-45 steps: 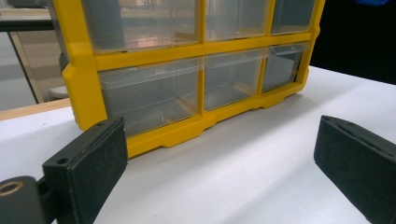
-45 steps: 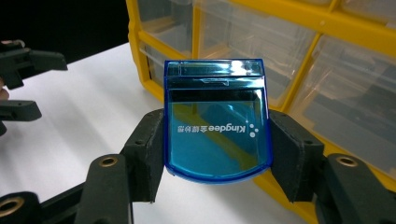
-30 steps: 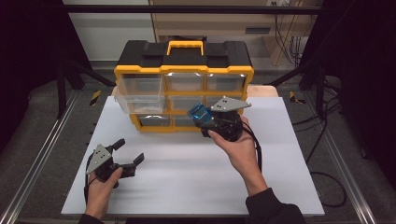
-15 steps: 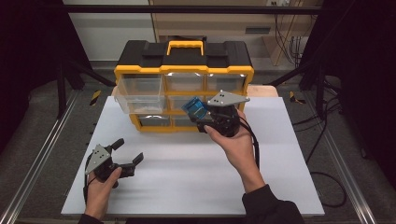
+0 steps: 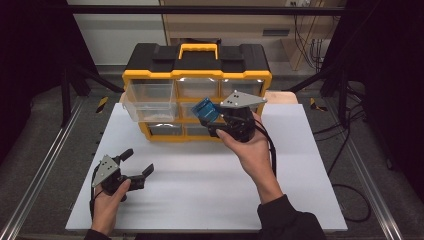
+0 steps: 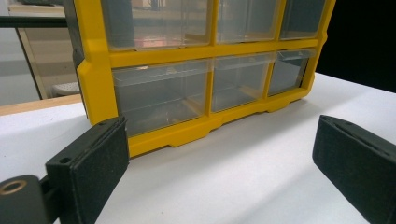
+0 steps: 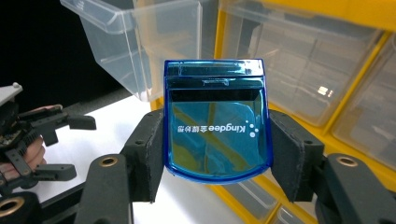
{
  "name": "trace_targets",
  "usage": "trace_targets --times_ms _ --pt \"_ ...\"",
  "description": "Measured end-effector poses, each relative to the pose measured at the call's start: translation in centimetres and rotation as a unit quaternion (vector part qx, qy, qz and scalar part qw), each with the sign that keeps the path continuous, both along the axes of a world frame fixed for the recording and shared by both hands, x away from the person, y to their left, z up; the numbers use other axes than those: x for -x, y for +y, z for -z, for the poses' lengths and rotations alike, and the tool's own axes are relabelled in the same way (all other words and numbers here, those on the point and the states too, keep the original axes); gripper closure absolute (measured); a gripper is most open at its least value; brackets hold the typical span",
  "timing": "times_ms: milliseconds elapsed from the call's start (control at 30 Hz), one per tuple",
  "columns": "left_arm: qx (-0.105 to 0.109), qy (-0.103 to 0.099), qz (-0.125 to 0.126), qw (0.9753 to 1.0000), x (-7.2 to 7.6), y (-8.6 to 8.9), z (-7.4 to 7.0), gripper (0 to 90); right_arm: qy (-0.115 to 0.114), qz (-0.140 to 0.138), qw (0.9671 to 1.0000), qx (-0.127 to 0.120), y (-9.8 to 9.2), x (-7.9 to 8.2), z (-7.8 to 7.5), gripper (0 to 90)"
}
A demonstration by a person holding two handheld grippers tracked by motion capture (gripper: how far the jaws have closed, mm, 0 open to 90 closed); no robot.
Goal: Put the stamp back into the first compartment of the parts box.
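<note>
My right gripper [image 5: 212, 116] is clamped on a translucent blue case [image 7: 215, 121], held up in front of the yellow drawer organizer [image 5: 197, 82], just below its pulled-out top-left drawer [image 5: 145, 97]. My left gripper [image 5: 136, 162] rests on the white tabletop [image 5: 200, 185] well in front of the organizer, jaws spread wide, holding nothing.

My right gripper [image 5: 216, 123] is black, with a grey three-cornered plate on top dotted with small screws and a black cable trailing back along my dark sleeve [image 5: 287, 220]. My left gripper [image 5: 136, 164] matches it; brass-coloured rivets sit at its jaw joints.
</note>
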State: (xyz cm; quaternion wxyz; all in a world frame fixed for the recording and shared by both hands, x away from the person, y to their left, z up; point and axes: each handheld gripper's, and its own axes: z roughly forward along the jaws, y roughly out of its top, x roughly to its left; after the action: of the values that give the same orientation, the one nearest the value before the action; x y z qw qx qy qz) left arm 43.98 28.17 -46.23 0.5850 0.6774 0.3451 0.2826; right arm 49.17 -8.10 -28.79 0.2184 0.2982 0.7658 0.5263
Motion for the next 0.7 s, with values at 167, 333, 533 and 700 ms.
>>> trace_targets --times_ms 167,333,533,700 --pt "0.004 0.001 -0.001 1.0000 0.0 0.1 0.0 3.3 -0.006 -0.004 1.0000 -0.004 0.5 -0.1 -0.9 42.2" --pt "0.006 0.001 -0.003 1.0000 -0.1 0.1 0.0 3.3 -0.014 -0.001 0.9999 0.006 0.8 -0.2 -1.4 42.2" --pt "0.006 0.000 -0.002 1.0000 -0.1 0.1 0.0 3.3 -0.016 -0.003 0.9999 -0.003 0.8 -0.5 -2.1 42.2" --pt "0.004 -0.002 -0.002 1.0000 -0.1 0.1 -0.1 3.3 -0.017 -0.008 0.9998 -0.007 0.9 -0.6 -2.9 42.2"
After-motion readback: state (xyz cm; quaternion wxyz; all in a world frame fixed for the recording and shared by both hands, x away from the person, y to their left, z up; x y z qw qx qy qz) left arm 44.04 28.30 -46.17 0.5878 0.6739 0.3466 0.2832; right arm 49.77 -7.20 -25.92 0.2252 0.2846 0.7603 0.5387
